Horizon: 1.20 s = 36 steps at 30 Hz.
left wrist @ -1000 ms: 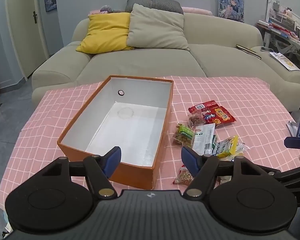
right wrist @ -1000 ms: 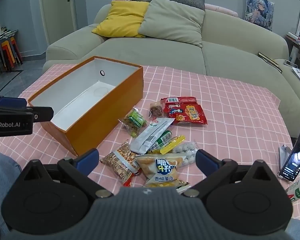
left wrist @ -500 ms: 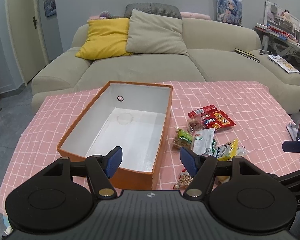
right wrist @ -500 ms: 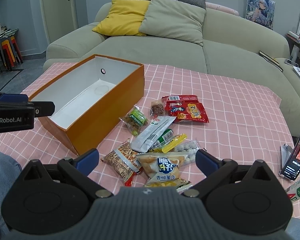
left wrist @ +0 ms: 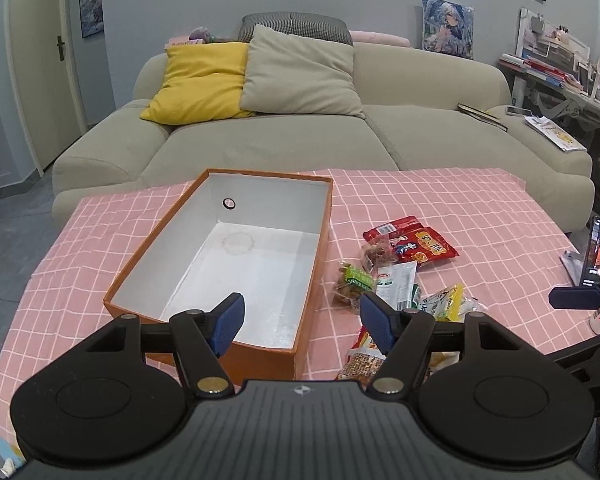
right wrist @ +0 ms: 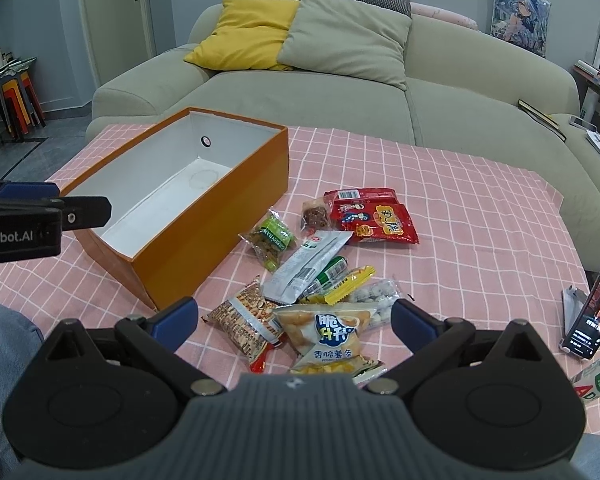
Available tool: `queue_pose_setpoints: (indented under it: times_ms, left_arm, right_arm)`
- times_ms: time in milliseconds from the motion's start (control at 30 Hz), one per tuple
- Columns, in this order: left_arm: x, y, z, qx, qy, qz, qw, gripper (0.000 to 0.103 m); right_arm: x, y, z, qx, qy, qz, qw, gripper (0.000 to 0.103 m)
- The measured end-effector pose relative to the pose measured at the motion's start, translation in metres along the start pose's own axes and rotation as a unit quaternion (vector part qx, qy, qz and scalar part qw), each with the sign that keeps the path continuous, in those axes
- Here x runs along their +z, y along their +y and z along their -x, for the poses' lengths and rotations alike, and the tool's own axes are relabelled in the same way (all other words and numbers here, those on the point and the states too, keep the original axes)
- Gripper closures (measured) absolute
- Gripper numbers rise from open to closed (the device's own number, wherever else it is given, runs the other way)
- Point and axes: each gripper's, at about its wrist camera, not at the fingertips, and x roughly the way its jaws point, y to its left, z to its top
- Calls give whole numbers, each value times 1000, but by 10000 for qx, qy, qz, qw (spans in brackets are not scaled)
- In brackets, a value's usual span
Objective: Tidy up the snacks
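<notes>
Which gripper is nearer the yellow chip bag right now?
Right. The right gripper hangs open just above the yellow chip bag, which lies between its fingers in view. The left gripper is open over the orange box's near corner, off to the side.

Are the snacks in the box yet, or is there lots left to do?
Nothing looks done yet: the orange box has only its white bottom showing. Nothing is in hand either: the left gripper and right gripper are both open and holding nothing. All of it is left: the red packet, the green candy, the chip bag and the other snacks lie on the pink tablecloth beside the box.
</notes>
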Motion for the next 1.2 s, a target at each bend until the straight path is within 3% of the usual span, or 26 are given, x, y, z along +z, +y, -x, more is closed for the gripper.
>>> queue_pose_setpoints:
  times_ms: [1200]
  left_arm:
    - [0, 2, -7, 150, 387, -40, 9991, 25]
  right_arm:
    - [0, 1, -1, 17, 16, -8, 10000, 4]
